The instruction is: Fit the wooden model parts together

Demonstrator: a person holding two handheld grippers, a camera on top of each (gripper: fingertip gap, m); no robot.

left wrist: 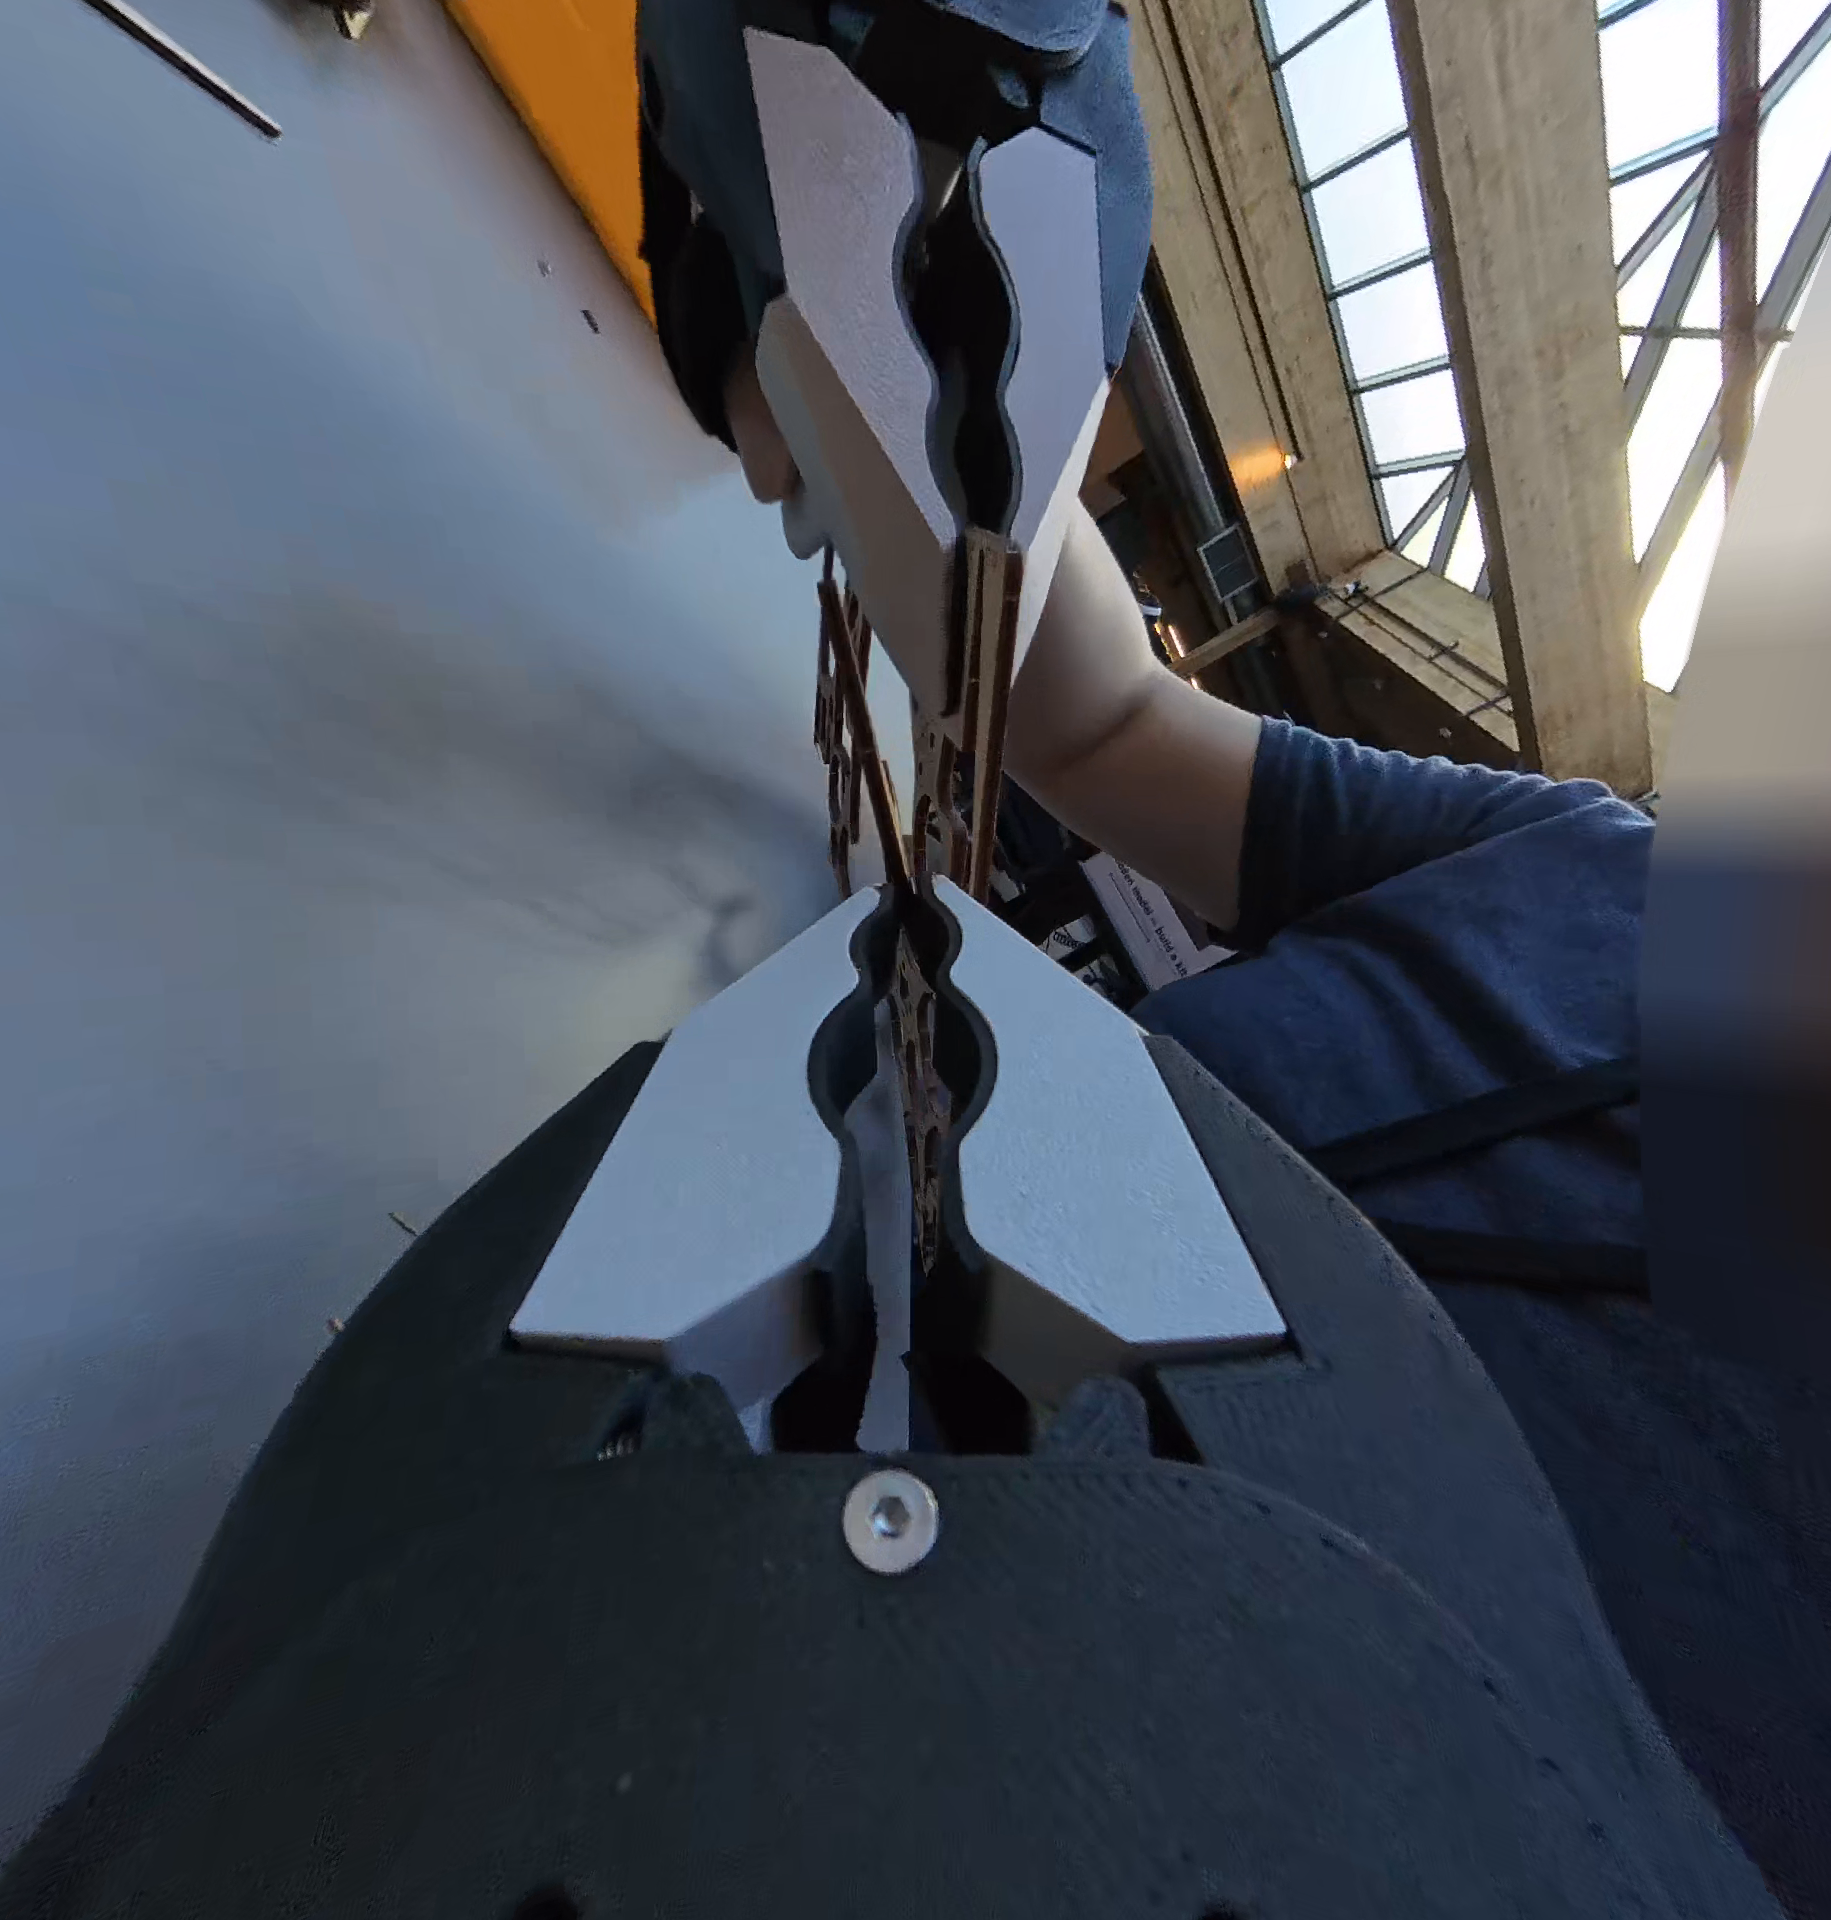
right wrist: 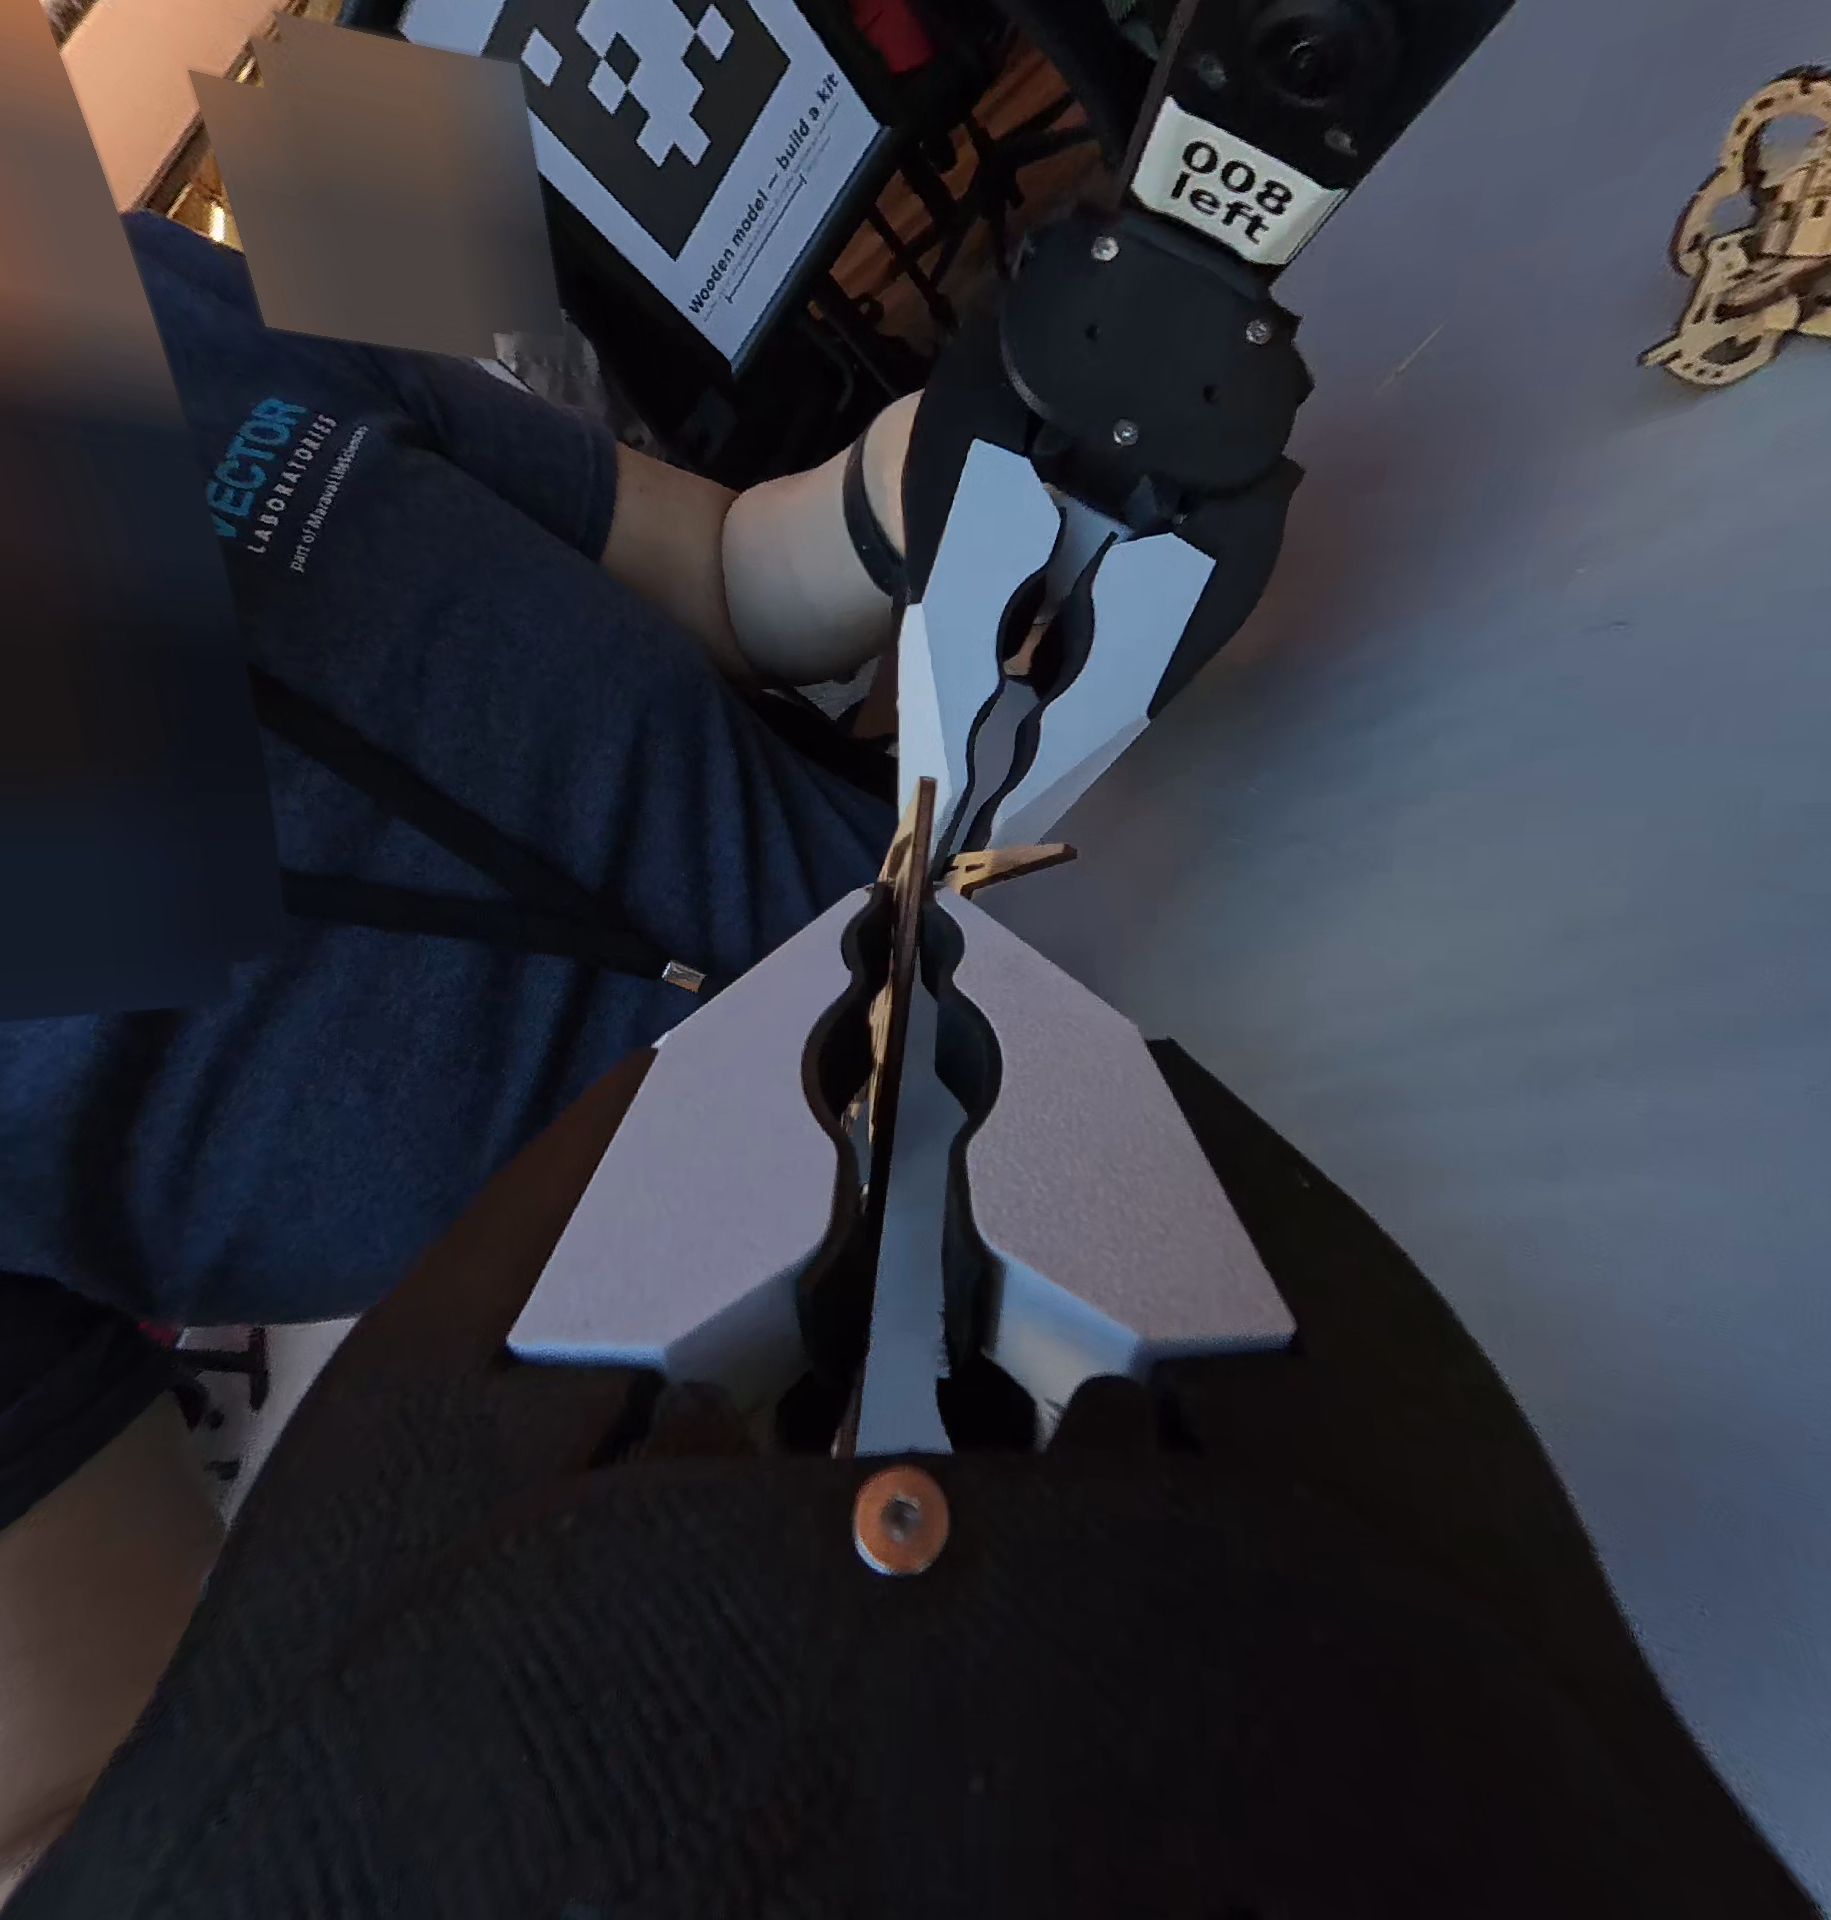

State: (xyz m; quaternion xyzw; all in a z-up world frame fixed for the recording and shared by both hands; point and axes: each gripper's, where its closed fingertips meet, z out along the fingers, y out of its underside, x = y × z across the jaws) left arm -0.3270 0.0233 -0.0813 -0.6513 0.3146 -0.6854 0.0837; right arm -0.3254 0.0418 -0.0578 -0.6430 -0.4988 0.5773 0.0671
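My left gripper (left wrist: 906, 899) is shut on a thin perforated wooden part (left wrist: 916, 1101), seen edge on between its white fingers. Facing it from above, my right gripper (left wrist: 989, 535) is shut on a flat wooden part (left wrist: 978, 675) that hangs down to the left gripper's tips. In the right wrist view, the right gripper (right wrist: 900, 899) grips a thin wooden plate (right wrist: 895, 1018) edge on. The left gripper (right wrist: 978, 836) pinches a small wooden piece (right wrist: 1025, 860) right beside the plate's top. The two parts meet between the tips; whether they are joined is hidden.
Both grippers are held over a grey table (right wrist: 1513, 935). A partly built wooden model (right wrist: 1773, 229) lies at the far right of it. A card with a black-and-white marker (right wrist: 682, 135) stands behind. The person's arm (left wrist: 1129, 748) and blue shirt (right wrist: 454, 831) are close. The tips of both grippers are at nearly the same place.
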